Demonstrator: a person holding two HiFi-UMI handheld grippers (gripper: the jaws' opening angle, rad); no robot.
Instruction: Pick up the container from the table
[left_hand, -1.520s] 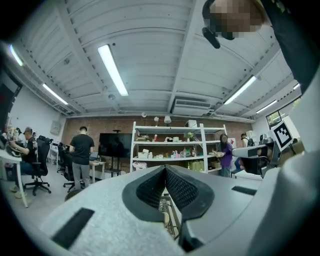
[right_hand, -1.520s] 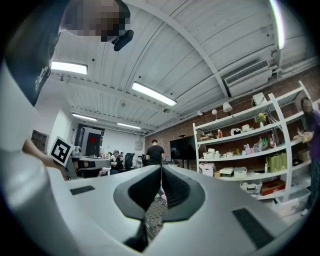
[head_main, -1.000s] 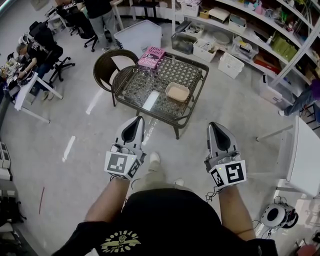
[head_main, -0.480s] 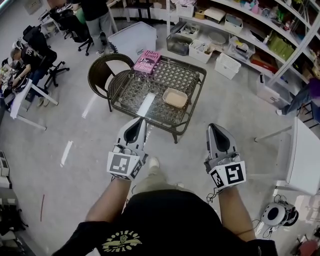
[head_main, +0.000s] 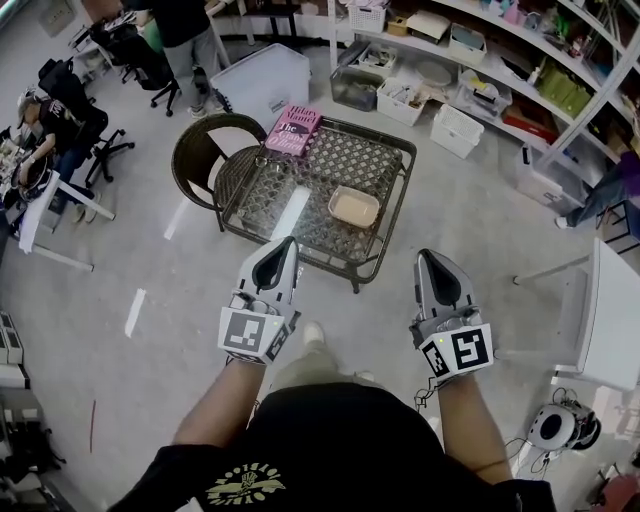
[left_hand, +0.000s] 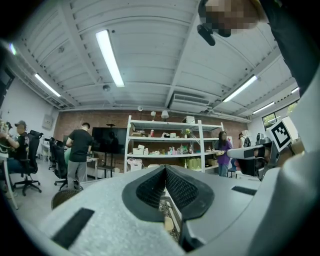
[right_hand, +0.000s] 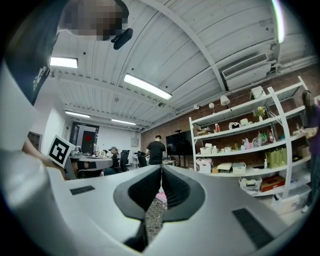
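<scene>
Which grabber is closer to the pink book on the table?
Left. The left gripper hangs short of the table, almost in line with the pink book; the right gripper sits farther off to its right.

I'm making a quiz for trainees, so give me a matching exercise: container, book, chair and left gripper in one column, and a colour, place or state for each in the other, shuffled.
1 container
2 book
3 chair
4 left gripper

A pink, on the table's far corner
B shut, empty
C beige, on the table
D dark wicker, beside the table

Pairs: 1-C, 2-A, 3-D, 4-B
</scene>
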